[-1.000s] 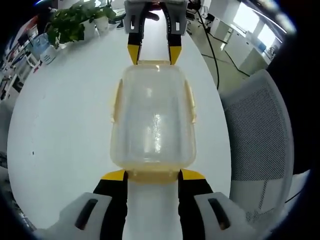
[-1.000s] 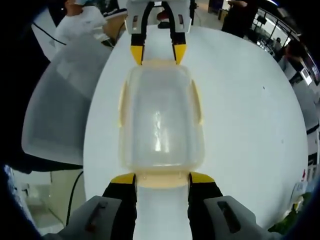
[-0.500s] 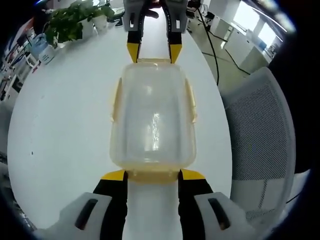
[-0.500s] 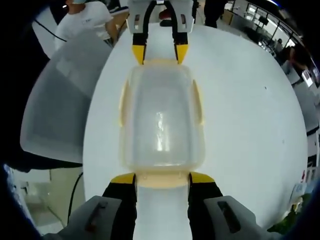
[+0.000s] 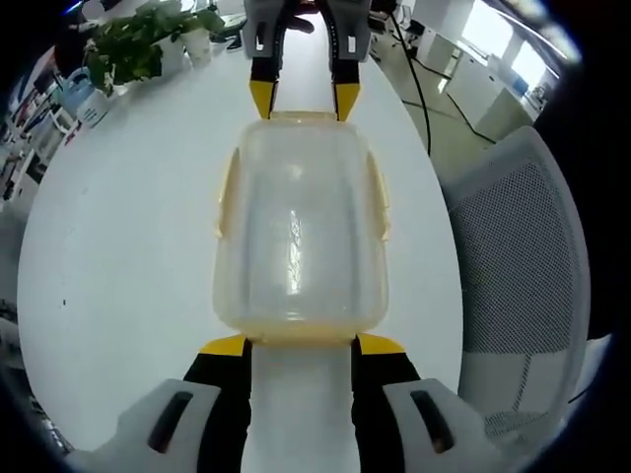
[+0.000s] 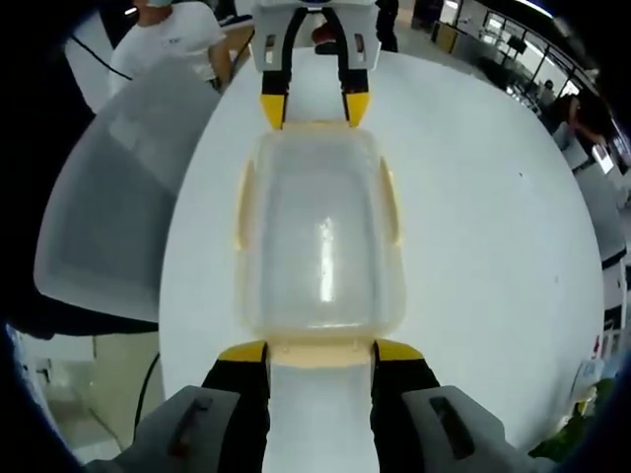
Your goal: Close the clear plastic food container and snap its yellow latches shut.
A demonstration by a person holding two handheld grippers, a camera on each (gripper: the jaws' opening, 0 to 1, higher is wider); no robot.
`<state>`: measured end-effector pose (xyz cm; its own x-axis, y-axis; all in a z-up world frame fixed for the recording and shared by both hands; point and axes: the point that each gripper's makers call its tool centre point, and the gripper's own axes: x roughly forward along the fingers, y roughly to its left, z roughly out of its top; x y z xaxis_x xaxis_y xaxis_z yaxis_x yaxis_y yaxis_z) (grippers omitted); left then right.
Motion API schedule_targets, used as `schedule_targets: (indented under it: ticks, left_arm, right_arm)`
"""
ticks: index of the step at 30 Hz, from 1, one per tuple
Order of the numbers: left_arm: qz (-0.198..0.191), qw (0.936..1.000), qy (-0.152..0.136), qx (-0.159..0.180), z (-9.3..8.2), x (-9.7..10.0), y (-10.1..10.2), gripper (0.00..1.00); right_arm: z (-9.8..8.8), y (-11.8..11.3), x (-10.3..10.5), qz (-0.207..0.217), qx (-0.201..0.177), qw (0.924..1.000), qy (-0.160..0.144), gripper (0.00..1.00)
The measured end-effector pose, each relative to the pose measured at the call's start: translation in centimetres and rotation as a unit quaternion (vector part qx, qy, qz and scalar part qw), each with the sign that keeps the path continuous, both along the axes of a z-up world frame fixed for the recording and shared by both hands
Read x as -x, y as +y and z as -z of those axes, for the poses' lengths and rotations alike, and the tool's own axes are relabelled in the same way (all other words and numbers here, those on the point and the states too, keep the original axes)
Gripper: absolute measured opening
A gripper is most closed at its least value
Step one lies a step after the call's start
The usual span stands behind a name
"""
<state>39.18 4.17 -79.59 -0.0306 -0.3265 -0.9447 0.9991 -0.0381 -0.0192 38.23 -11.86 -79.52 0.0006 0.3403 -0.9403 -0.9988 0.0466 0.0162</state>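
The clear plastic container (image 5: 296, 227) lies lengthwise on the white table (image 5: 118, 246), its lid on top. Pale yellow side latches (image 5: 378, 202) sit along its long edges. My left gripper (image 5: 302, 345) is open at the container's near end, where a yellow end latch (image 5: 301, 347) lies between its yellow fingertips (image 5: 225, 345). At the far end my right gripper (image 5: 304, 99) faces it, also open. In the right gripper view the container (image 6: 320, 236) runs from my right gripper (image 6: 320, 351) up to the left gripper (image 6: 315, 106), and an end latch (image 6: 320, 353) sits between the tips.
A grey mesh chair (image 5: 518, 296) stands just off the table's edge, seen as chair (image 6: 118, 197) in the right gripper view. Potted plants (image 5: 148, 44) and small items sit at the table's far corner. A person (image 6: 168, 30) stands beyond the table.
Both views have shifted only slightly. The grippers stay at the container's two ends with their jaws as wide as before.
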Motion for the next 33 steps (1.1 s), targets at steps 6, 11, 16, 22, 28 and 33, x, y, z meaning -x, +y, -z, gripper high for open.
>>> schedule_targets:
  ticks: [6, 11, 16, 22, 28, 33]
  left_arm:
    - [0.000, 1.0000, -0.001, 0.000, 0.0, -0.2, 0.0, 0.38]
    - [0.000, 1.0000, 0.002, 0.001, 0.0, -0.2, 0.0, 0.38]
    - [0.004, 1.0000, -0.001, 0.001, 0.0, -0.1, -0.1, 0.39]
    - [0.042, 0.9988, -0.023, -0.012, 0.1, -0.2, 0.3, 0.39]
    - [0.009, 0.9998, -0.015, -0.008, -0.1, -0.2, 0.6, 0.49]
    - [-0.035, 0.9992, 0.009, 0.014, -0.6, 0.0, 0.2, 0.48]
  right_arm:
    - [0.0, 0.0, -0.2, 0.001, -0.003, 1.0000, -0.003, 0.38]
    - [0.0, 0.0, -0.2, 0.002, -0.006, 1.0000, -0.003, 0.38]
    - [0.0, -0.1, 0.0, 0.000, -0.008, 1.0000, 0.001, 0.39]
    - [0.0, -0.5, 0.1, -0.011, -0.001, 0.9999, 0.004, 0.39]
    - [-0.3, -1.2, 0.0, 0.019, -0.006, 0.9998, 0.008, 0.39]
    - [-0.6, -1.5, 0.1, 0.052, -0.026, 0.9982, 0.015, 0.38]
